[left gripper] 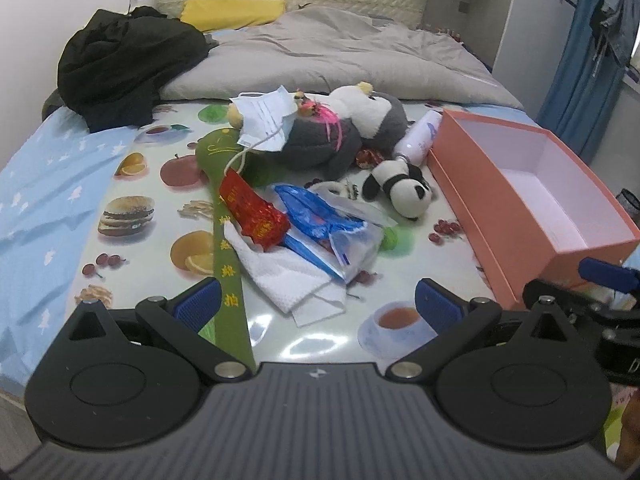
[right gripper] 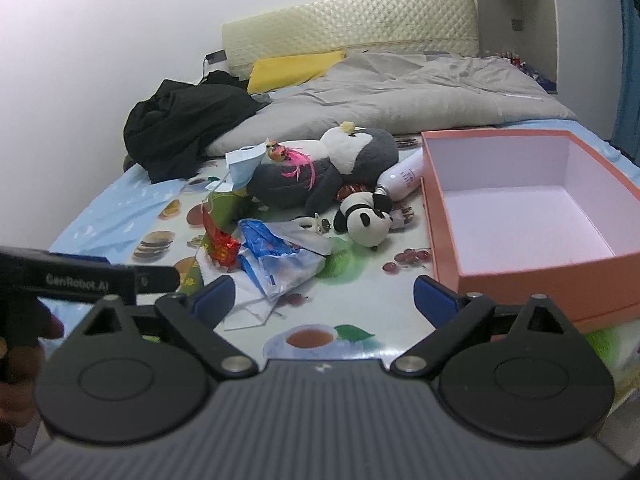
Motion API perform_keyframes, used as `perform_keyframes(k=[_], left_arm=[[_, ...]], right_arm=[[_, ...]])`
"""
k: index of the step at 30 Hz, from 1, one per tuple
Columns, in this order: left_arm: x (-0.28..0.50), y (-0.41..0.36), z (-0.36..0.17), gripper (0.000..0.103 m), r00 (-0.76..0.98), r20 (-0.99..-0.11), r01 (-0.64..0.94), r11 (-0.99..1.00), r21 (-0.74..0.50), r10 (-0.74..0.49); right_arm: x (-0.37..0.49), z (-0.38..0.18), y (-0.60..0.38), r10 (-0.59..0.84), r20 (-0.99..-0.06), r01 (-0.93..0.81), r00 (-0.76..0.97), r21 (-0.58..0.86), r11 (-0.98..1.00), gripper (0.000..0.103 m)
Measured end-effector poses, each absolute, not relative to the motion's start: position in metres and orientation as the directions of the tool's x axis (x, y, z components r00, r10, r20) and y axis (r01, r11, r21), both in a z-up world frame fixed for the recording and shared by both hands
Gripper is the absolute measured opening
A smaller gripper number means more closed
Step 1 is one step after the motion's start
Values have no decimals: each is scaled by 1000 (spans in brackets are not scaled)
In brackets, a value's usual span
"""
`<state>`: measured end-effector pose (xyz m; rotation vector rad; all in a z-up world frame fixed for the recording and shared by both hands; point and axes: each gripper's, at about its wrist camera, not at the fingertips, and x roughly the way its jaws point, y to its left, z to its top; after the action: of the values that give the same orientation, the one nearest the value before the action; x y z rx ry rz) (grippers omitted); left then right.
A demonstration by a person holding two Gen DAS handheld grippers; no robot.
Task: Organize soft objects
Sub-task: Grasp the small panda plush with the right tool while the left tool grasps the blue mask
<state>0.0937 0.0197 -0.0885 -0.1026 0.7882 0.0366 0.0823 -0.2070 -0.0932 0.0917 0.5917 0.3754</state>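
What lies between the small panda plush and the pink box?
Only bare fruit-print mat lies between the panda plush and the pink box, with printed red berries on it. The right wrist view shows it best.

The bed (left gripper: 40,184) carries a fruit-print mat (left gripper: 160,240); on it lie a penguin plush (left gripper: 340,136), panda plush (left gripper: 404,188), wrappers and a pink box (left gripper: 500,248).

A black garment (left gripper: 128,60) and yellow pillow (left gripper: 234,12) lie near the grey quilt (left gripper: 340,56), beside a blue curtain (left gripper: 588,64).
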Motion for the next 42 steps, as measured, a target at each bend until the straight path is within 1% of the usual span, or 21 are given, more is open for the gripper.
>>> perform_keyframes(k=[2,4,12,14,16,17,22,28,33,36,39,42], left_arm=[[102,26,-90,103,705,-710,-80,993,-84,-3],[110,32,-91,103,706,-708,-82,992,-92,-7],[146,49,-93,103,717,-697,-98,991,-91,7],[156,54,-92,103,720,-694,-104,990,-100,6],[168,59,-92,103,725,-689,-105,989,-106,3],[173,61,-92,103,728,-686,-105,989,-109,1],[204,72,-91,103,747,-664,-96,988,-125,-12],[251,81,-92,103,770,-638,-83,992,-92,5],[292,92,-101,103,764,-645,-83,993,-83,9],[316,100,-109,103,747,-665,-84,992,-99,-4],[338,107,-120,103,718,-695,-87,989,-119,-21],[355,115,-132,102,692,-721,-102,984,-143,-33]], right_arm=[[88,-95,-203,383,-525,-333,760,190,923,84],[97,-99,-198,392,-533,-341,750,197,919,80],[127,-109,-177,411,-546,-376,730,181,909,72],[136,-110,-170,408,-546,-381,732,167,909,68],[146,-113,-163,402,-547,-384,734,154,910,67],[152,-115,-161,400,-551,-385,733,149,911,65],[187,-128,-149,374,-571,-380,730,115,918,58],[233,-138,-139,325,-583,-360,745,59,931,58],[270,-147,-135,277,-597,-346,753,0,938,58],[290,-154,-131,254,-610,-345,751,-34,938,57],[307,-164,-128,228,-641,-351,733,-69,934,60],[322,-175,-127,202,-667,-348,717,-92,933,61]])
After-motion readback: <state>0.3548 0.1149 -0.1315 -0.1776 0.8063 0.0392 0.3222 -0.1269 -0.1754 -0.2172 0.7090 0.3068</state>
